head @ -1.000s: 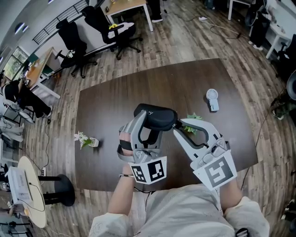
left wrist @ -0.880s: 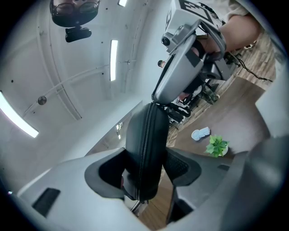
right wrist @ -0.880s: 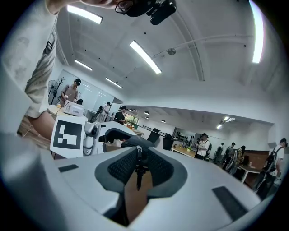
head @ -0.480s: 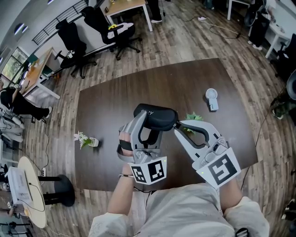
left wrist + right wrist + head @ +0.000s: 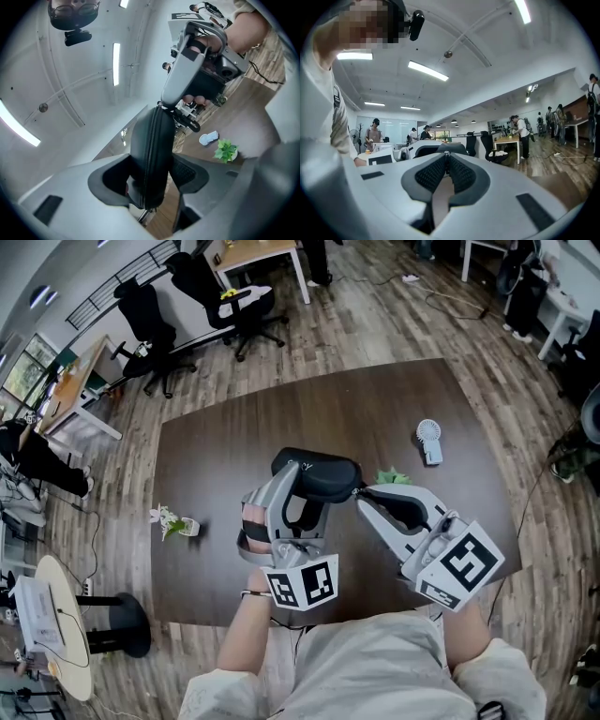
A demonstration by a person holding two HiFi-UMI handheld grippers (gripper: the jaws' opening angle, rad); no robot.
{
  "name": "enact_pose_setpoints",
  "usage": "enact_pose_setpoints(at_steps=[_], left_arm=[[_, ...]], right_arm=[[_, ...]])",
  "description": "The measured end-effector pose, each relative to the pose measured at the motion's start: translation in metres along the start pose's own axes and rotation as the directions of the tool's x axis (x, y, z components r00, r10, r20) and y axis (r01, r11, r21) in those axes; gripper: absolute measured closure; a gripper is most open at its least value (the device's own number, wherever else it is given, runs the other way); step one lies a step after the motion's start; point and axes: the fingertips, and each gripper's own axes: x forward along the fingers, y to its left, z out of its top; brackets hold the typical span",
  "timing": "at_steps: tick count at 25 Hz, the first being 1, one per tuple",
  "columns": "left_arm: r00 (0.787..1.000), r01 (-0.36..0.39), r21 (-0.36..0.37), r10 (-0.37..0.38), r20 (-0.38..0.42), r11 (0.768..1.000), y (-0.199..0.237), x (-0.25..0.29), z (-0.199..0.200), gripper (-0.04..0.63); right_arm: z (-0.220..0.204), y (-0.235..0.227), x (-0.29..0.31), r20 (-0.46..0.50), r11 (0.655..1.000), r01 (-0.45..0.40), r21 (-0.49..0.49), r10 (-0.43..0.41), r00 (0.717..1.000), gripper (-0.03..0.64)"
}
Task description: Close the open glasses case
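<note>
Holding: glasses case (image 5: 314,472), raised over counter (image 5: 281,418), clamped between the wide-set jaws of left gripper (image 5: 302,491). Right gripper (image 5: 357,493): jaws have just been closing, now nearly together on what looks like the zipper pull (image 5: 446,154). Risk: thin tab slips free; zip stalls at the corner.

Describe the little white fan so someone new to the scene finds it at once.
Start at the dark brown table and go to its right side in the head view. There the small handheld fan lies flat, just beyond a green plant; unlike the plant, it is white with a round head.
</note>
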Motion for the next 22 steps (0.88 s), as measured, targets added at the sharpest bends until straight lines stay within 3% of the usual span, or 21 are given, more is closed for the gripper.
enact_pose_setpoints(at_steps=[4, 7, 9, 16, 19, 22], left_arm=[[1.0, 0.0, -0.001, 0.0, 0.003, 1.0, 0.0, 0.002, 0.001, 0.331], [1.0, 0.002, 0.002, -0.002, 0.002, 1.0, -0.001, 0.004, 0.002, 0.331], [1.0, 0.006, 0.006, -0.006, 0.001, 1.0, -0.001, 0.005, 0.003, 0.331], [1.0, 0.013, 0.013, -0.013, 0.0, 1.0, -0.004, 0.007, 0.004, 0.331], [1.0, 0.015, 0.017, -0.015, 0.002, 1.0, -0.005, 0.006, 0.006, 0.331], [1.0, 0.018, 0.022, -0.017, -0.005, 1.0, -0.005, 0.004, 0.005, 0.331]], right_arm=[[0.001, -0.003, -0.003, 0.046, 0.99, -0.04, 0.132, 0.034, 0.998, 0.591], [0.001, -0.01, -0.006, 0.099, 0.958, -0.076, 0.276, 0.05, 0.994, 0.607], [0.0, -0.012, -0.006, 0.114, 0.942, -0.091, 0.322, 0.057, 0.992, 0.609], [-0.004, -0.009, -0.004, 0.107, 0.943, -0.084, 0.321, 0.052, 0.993, 0.606], [-0.008, -0.006, -0.004, 0.106, 0.939, -0.097, 0.33, 0.065, 0.992, 0.568], [-0.007, -0.005, -0.003, 0.085, 0.957, -0.061, 0.283, 0.038, 0.996, 0.612]])
